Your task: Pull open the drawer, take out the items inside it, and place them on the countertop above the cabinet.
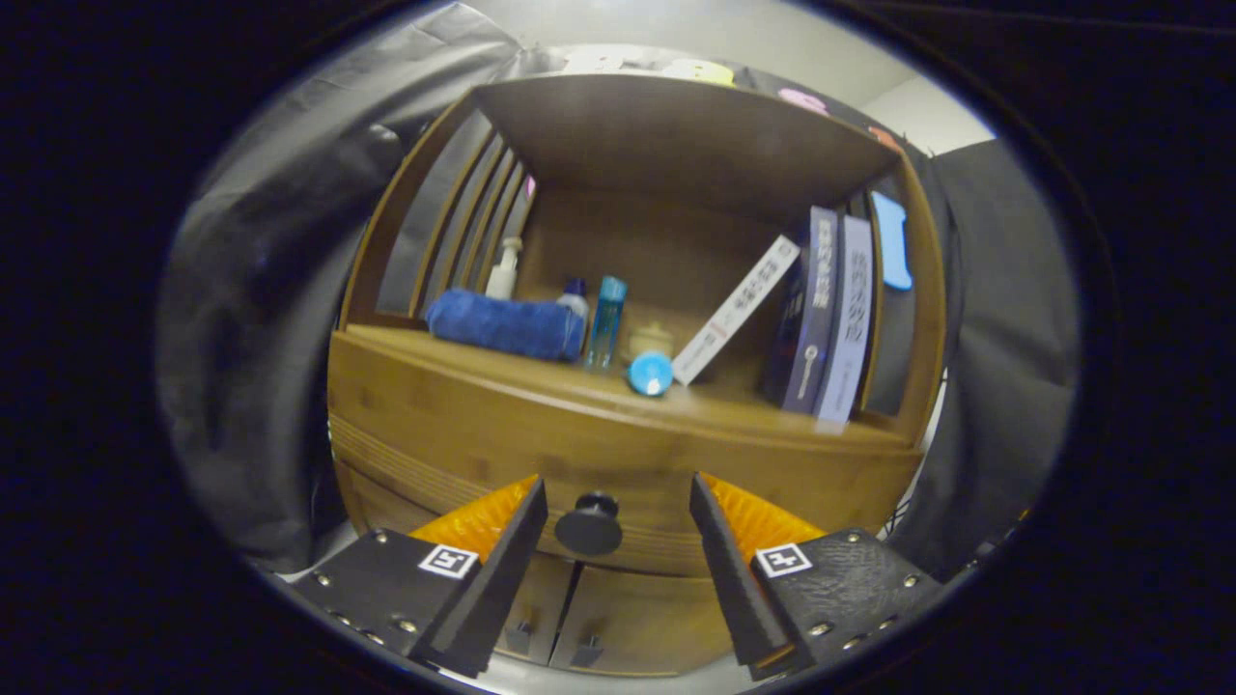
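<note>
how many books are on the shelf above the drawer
3. A white book leans tilted beside the small bottles; a dark blue book and a pale book stand upright at the shelf's end. More may be hidden behind them.

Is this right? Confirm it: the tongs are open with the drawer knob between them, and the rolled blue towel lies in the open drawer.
Not quite. The tongs are open around the drawer knob, but the gripper view shows the rolled blue towel lying on the countertop, and the drawer is closed.

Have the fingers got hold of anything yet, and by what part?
Nothing is held. The gripper is open, its fingers either side of the drawer knob, not touching it. The drawer looks closed.
</note>
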{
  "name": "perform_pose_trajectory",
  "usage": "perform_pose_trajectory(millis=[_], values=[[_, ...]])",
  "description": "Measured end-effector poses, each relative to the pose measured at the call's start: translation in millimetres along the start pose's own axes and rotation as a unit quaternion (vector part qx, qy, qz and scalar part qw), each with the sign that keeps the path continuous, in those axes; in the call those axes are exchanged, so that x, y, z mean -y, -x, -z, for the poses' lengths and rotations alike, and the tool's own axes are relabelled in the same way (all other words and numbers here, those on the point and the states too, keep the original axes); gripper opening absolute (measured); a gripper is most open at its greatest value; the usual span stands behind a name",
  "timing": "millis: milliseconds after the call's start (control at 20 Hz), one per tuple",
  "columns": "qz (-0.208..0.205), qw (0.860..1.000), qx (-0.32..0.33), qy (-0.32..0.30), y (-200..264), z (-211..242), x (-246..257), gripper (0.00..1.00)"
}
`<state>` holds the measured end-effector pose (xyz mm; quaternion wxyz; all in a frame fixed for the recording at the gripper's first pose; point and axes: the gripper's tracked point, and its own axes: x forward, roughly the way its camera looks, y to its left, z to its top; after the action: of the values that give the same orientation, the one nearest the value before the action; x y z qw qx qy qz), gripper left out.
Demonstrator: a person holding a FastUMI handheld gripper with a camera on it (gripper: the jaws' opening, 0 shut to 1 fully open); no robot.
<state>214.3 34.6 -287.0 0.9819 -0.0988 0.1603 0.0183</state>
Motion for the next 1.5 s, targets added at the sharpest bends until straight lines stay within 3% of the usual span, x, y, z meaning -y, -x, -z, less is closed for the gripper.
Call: perform_pose_trajectory(millis=[150, 250, 350, 450, 700, 750, 900, 1100, 1500], values=[[-0.005, 1.000, -0.014, -0.005, -13.3, 15.4, -5.9, 0.83], [-0.015, 0.999, -0.025, -0.019, -22.8, 19.8, -11.0, 0.74], [-0.022, 0.999, -0.027, -0.038, -28.1, 19.0, -21.3, 0.59], [-0.001, 0.999, -0.022, -0.034, -30.0, 17.0, -17.6, 0.45], [-0.017, 0.997, -0.043, -0.069, -29.5, 21.8, -18.7, 0.41], [-0.018, 0.996, -0.049, -0.071, -28.8, 21.0, -19.4, 0.32], [-0.012, 0.996, -0.057, -0.067, -27.6, 23.2, -17.3, 0.26], [-0.018, 0.995, -0.063, -0.071, -14.9, 23.8, -17.4, 0.26], [-0.028, 0.994, -0.065, -0.079, 64.2, 26.6, -17.2, 0.26]])
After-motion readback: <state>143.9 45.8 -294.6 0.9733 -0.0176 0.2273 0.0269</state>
